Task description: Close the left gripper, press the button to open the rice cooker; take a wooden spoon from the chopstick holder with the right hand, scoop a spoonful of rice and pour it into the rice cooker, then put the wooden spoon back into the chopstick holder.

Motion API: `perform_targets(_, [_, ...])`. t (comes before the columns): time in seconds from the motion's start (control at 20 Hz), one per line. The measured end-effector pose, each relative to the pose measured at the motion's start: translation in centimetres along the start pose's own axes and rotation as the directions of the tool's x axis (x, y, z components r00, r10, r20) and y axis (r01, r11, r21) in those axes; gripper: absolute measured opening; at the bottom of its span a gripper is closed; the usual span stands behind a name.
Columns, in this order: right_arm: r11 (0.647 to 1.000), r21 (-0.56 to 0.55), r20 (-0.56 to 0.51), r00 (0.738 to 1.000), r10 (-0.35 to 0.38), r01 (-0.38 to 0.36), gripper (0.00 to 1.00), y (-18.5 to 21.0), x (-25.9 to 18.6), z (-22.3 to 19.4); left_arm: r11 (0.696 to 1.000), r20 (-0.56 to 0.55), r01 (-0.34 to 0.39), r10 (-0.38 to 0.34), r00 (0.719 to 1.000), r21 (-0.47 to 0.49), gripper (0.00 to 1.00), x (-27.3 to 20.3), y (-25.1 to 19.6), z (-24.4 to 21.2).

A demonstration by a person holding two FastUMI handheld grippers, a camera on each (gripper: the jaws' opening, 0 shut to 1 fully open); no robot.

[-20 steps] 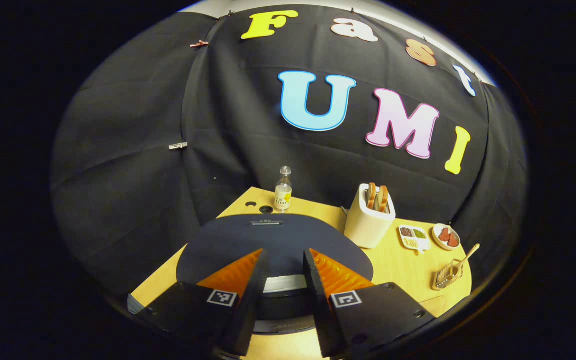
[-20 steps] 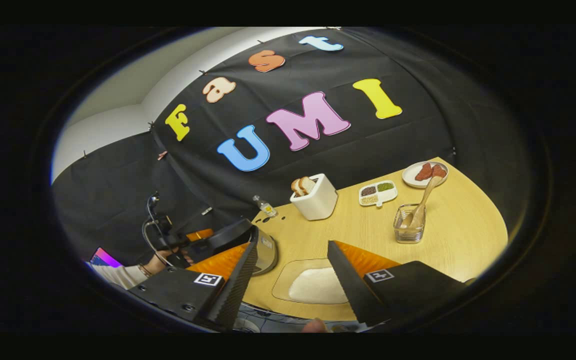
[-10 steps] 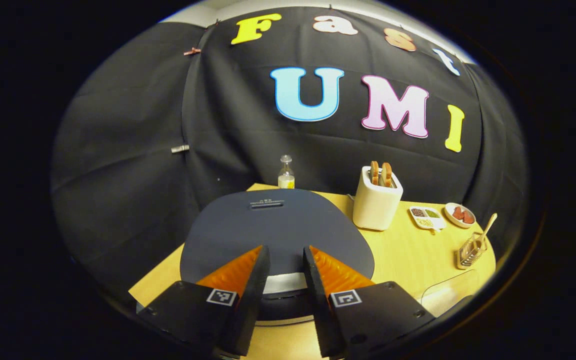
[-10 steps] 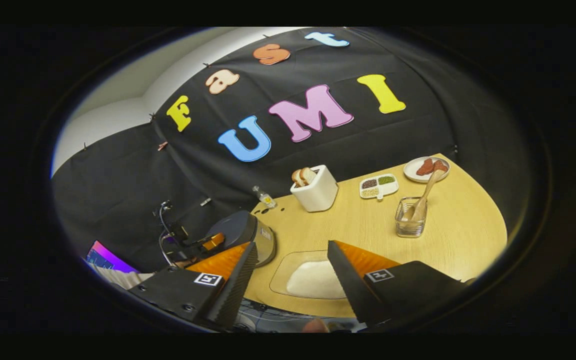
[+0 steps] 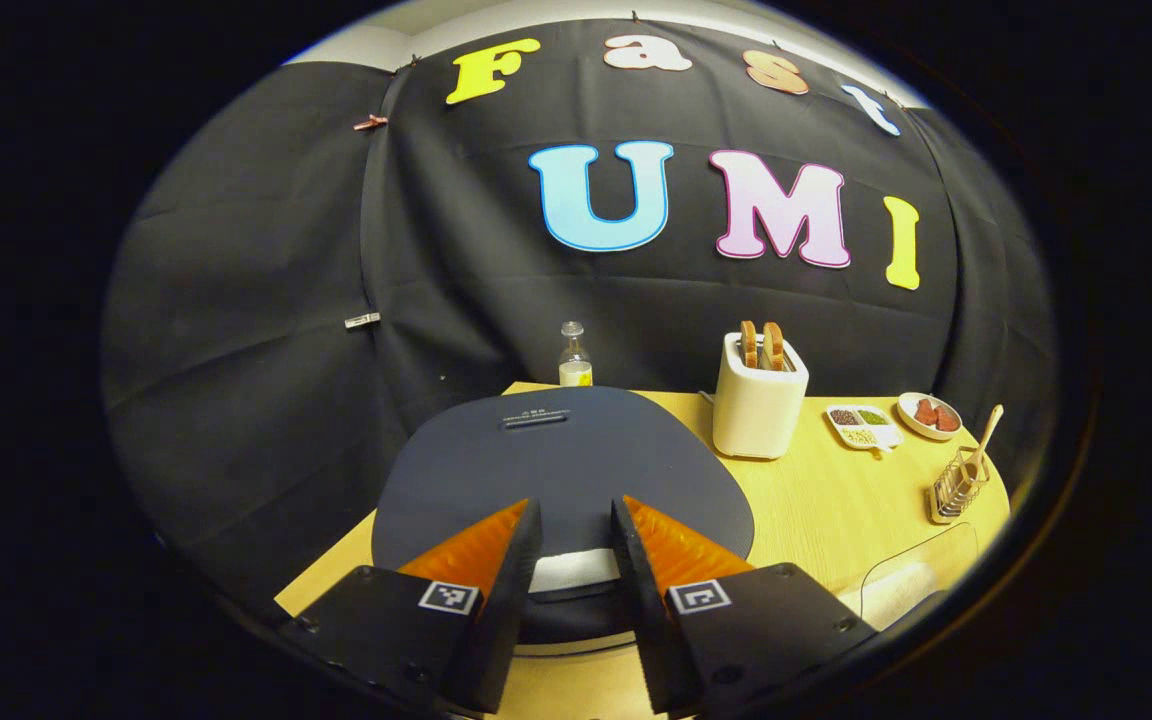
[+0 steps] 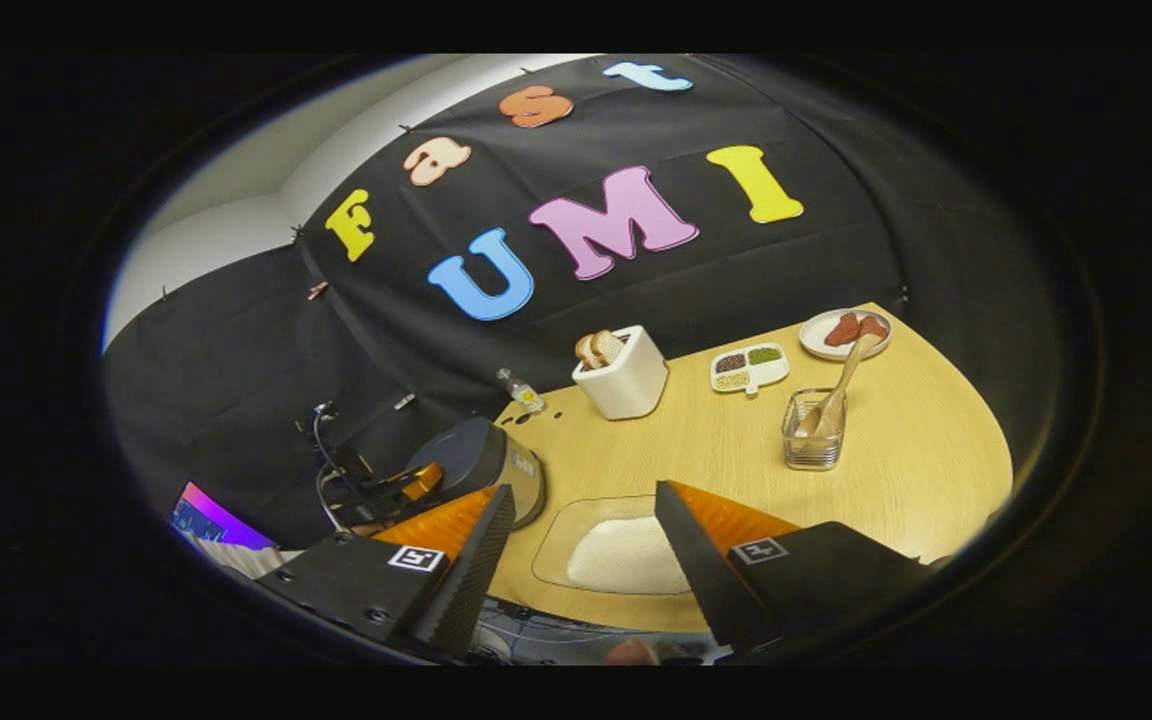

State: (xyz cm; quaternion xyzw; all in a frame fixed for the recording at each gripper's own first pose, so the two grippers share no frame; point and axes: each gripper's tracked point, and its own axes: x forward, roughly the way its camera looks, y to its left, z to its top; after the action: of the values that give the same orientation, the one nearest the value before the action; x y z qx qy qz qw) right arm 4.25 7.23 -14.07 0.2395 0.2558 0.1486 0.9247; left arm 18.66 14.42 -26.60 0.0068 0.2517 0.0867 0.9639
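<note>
The rice cooker [image 5: 561,470] stands right before my left gripper [image 5: 576,505], its dark lid down. That gripper's fingers stand a narrow gap apart with nothing between them, and a white patch on the cooker's front shows through the gap. In the right gripper view the cooker [image 6: 481,465] sits at the table's left end with the left gripper [image 6: 406,485] just left of it. My right gripper [image 6: 583,490] is wide open and holds nothing, above a clear tray [image 6: 548,540] of white rice [image 6: 626,555]. The wooden spoon [image 6: 846,375] leans in the wire chopstick holder [image 6: 814,445], far right.
A white toaster [image 6: 624,385] with bread stands mid-table, a small bottle [image 6: 521,392] behind the cooker. A divided dish [image 6: 751,367] and a plate [image 6: 844,332] with red pieces lie at the back right. A lit screen [image 6: 211,515] shows at lower left.
My left gripper has drawn back and to the left off the cooker, and its view has levelled out. The right gripper has barely moved. Neither gripper's opening has changed.
</note>
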Motion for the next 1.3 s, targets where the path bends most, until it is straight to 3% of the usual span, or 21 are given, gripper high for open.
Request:
perform_targets(0.1, [1.000,0.017,0.004,1.000,-0.012,0.012,0.88,-0.8,0.0,0.0,1.000,0.017,-0.008,0.007,1.000,0.004,0.59,-0.8,0.0,1.0])
perform_targets(0.25, [0.999,0.030,0.024,0.999,-0.028,0.028,0.88,-1.5,0.0,0.7,0.999,0.130,-0.009,0.003,0.991,0.050,0.67,-3.8,-1.0,4.9])
perform_targets(0.5, [0.998,0.039,0.078,0.996,-0.049,0.046,0.88,-2.7,-0.2,2.0,0.993,0.271,0.057,-0.082,0.959,0.099,0.97,-12.2,-6.9,8.8])
perform_targets(0.85, [0.995,-0.013,0.183,0.978,-0.096,0.100,0.89,-4.3,-1.4,4.7,0.978,0.321,0.209,-0.198,0.926,-0.002,0.97,-21.4,-13.4,10.2])
perform_targets(1.0, [0.989,-0.035,0.248,0.960,-0.128,0.141,0.88,-4.9,-3.1,6.6,0.974,0.318,0.228,-0.215,0.923,-0.003,0.97,-24.0,-13.8,10.4])
perform_targets(1.15, [0.972,-0.113,0.354,0.923,-0.154,0.205,0.88,-4.7,-5.5,9.4,0.970,0.314,0.241,-0.225,0.922,-0.011,0.97,-26.3,-13.9,10.2])
perform_targets(1.3, [0.955,-0.194,0.382,0.914,-0.139,0.226,0.88,-3.0,-6.9,10.3,0.970,0.332,0.243,-0.228,0.915,-0.003,0.98,-28.4,-13.7,10.3])
